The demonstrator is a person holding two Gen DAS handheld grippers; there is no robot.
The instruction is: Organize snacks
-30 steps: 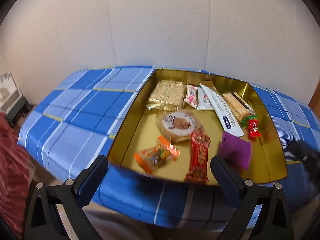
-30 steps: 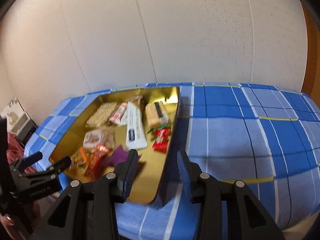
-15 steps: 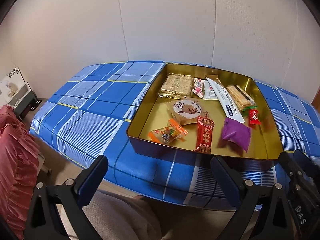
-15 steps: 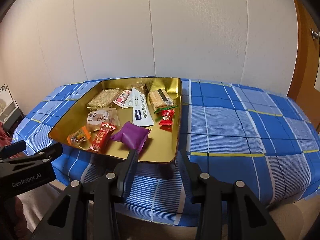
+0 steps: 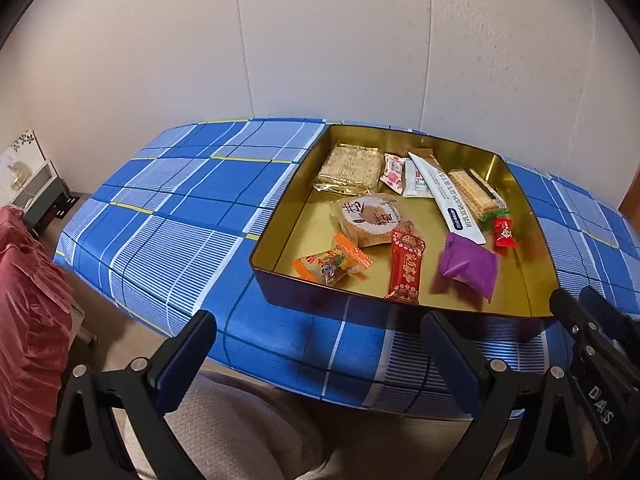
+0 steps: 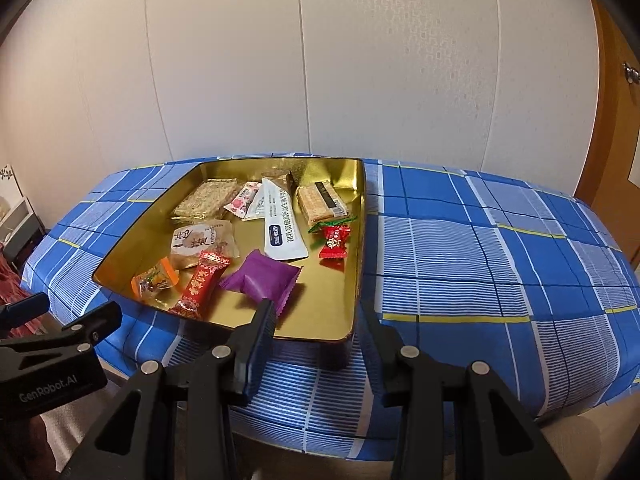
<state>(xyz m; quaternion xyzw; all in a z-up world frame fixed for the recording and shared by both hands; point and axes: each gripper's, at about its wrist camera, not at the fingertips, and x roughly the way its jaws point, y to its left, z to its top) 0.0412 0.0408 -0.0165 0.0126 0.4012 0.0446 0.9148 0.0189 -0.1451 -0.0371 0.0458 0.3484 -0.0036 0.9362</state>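
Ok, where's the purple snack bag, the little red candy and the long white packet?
purple snack bag [image 6: 262, 279], right wrist view, middle of its puffy front.
little red candy [image 6: 335, 242], right wrist view, middle of its wrapper.
long white packet [image 5: 450, 204], left wrist view, middle of its printed face.

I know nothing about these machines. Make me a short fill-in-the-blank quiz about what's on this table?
1. All the snacks lie inside a shallow ____-coloured metal tray.
2. The puffy purple packet lies between the long red bar wrapper and the small ____ twist candy.
3. The checked tablecloth is mainly ____.
4. Both the left claw and right claw are ____.

Answers: gold; red; blue; open
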